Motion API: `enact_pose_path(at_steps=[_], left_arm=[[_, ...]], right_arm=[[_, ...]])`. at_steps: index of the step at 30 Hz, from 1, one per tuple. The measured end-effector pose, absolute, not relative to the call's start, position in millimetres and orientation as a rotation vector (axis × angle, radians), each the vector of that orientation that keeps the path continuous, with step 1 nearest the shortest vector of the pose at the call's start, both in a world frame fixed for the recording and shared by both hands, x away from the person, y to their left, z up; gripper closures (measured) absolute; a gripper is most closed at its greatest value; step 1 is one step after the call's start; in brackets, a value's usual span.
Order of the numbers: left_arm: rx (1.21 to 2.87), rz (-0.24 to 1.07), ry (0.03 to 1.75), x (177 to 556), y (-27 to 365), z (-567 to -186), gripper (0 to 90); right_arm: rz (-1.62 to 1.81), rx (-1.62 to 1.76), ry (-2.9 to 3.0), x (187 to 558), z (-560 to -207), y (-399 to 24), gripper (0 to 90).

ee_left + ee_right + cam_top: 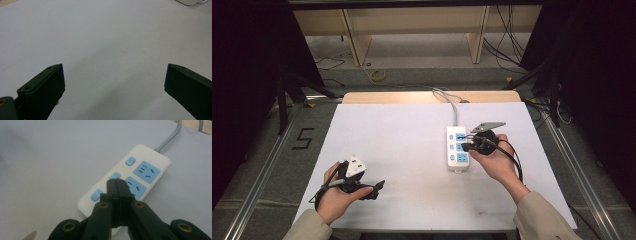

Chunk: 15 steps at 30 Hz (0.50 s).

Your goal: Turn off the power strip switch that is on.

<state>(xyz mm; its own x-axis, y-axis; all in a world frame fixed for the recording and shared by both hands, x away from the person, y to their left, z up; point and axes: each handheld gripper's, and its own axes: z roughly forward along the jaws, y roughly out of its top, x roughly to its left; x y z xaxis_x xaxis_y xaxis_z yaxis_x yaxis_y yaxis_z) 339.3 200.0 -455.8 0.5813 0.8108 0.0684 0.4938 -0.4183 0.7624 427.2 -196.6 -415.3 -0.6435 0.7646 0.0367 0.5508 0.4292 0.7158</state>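
Observation:
A white power strip (pixel 458 150) with blue sockets and blue switches lies right of centre on the white table sheet (pixel 412 145). Its grey cable (pixel 454 107) runs off toward the far edge. My right gripper (pixel 466 146) is shut with nothing between the jaws. In the right gripper view its tips (pixel 117 182) hover over the strip (pixel 147 157) beside the middle switch (pixel 115 175); I cannot tell if they touch it. My left gripper (pixel 374 189) rests near the front left. It stands open (pixel 113 75) over bare sheet, and a corner of the strip (pixel 190 2) shows far off.
The sheet covers a wooden tabletop whose bare strip (pixel 427 96) shows at the far edge. Beyond it are a wooden frame (pixel 412 30) and loose cables (pixel 507 40) on the floor. Metal rails (pixel 262 165) run along both sides of the table.

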Motion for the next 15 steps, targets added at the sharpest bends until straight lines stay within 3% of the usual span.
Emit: enact_pose_path(at_steps=[15], left_arm=[[2.094, 0.567, 1.037, 339.5, 200.3, -456.1, 2.6]], right_arm=[[1.016, 1.154, 2.404, 434.4, -417.0, -193.0, 90.0]])
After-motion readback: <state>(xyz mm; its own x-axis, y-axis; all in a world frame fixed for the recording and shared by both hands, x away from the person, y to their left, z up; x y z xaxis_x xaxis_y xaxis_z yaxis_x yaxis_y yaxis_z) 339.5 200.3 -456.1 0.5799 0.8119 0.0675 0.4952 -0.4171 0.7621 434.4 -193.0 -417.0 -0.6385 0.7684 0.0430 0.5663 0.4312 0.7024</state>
